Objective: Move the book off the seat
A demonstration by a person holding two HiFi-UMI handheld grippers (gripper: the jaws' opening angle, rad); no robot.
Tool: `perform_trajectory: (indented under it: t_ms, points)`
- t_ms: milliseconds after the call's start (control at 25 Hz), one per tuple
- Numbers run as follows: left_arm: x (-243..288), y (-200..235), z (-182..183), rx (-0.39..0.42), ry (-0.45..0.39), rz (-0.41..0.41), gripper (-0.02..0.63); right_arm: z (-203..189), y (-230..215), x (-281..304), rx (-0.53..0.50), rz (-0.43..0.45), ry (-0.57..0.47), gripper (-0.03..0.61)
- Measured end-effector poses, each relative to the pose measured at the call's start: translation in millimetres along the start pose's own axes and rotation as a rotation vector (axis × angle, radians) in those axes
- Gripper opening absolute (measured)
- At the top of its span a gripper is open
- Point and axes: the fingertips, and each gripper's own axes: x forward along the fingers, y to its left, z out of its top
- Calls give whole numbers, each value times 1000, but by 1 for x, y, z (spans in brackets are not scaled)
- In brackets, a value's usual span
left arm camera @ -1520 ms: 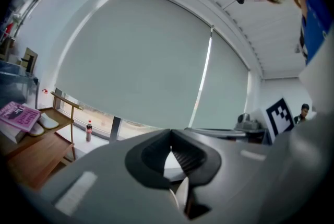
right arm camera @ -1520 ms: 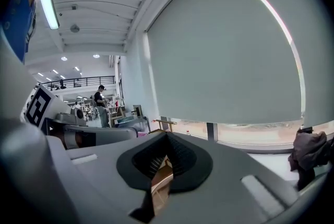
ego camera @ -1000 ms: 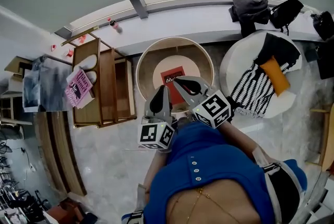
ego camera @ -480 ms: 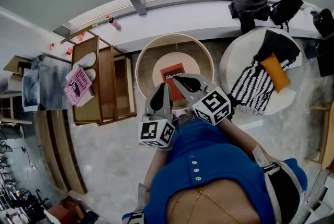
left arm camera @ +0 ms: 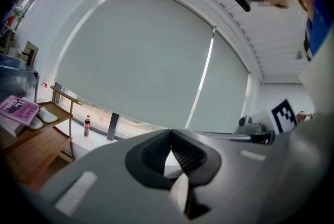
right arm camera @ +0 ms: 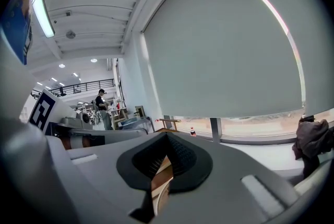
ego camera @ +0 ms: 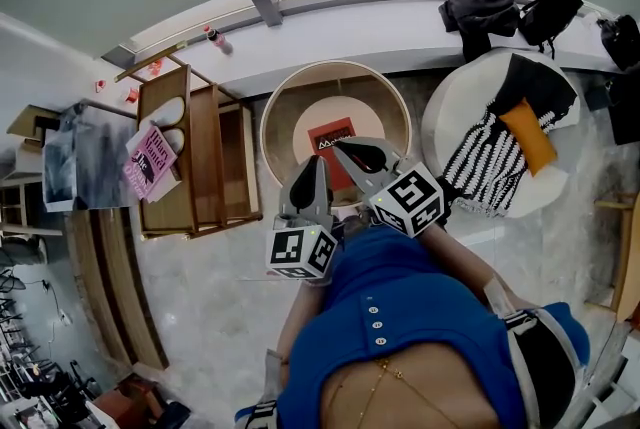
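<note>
A red book [ego camera: 331, 143] lies flat on the round seat [ego camera: 279, 120]. The left gripper [ego camera: 318, 164] and right gripper [ego camera: 340, 150] hover over its near side, jaws together, empty.

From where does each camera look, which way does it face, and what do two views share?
Head view: on the person's head, steeply down at the red book on the round seat; left gripper, right gripper, blue top show.
Left gripper view: on that gripper, facing the window blind; its shut jaws show.
Right gripper view: on that gripper, facing the same blind; shut jaws show.
Both gripper views share the bottle on the sill.
</note>
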Motion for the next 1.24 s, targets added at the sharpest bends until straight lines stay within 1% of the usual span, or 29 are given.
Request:
perform_trajectory:
  t_ms: [840, 1240]
  points:
    - [0, 6, -3, -20, 12, 0, 0, -2, 0, 3, 23, -1, 4, -2]
    - [4, 9, -2, -12, 12, 7, 0, -2, -1, 8, 27, 12, 9, -2]
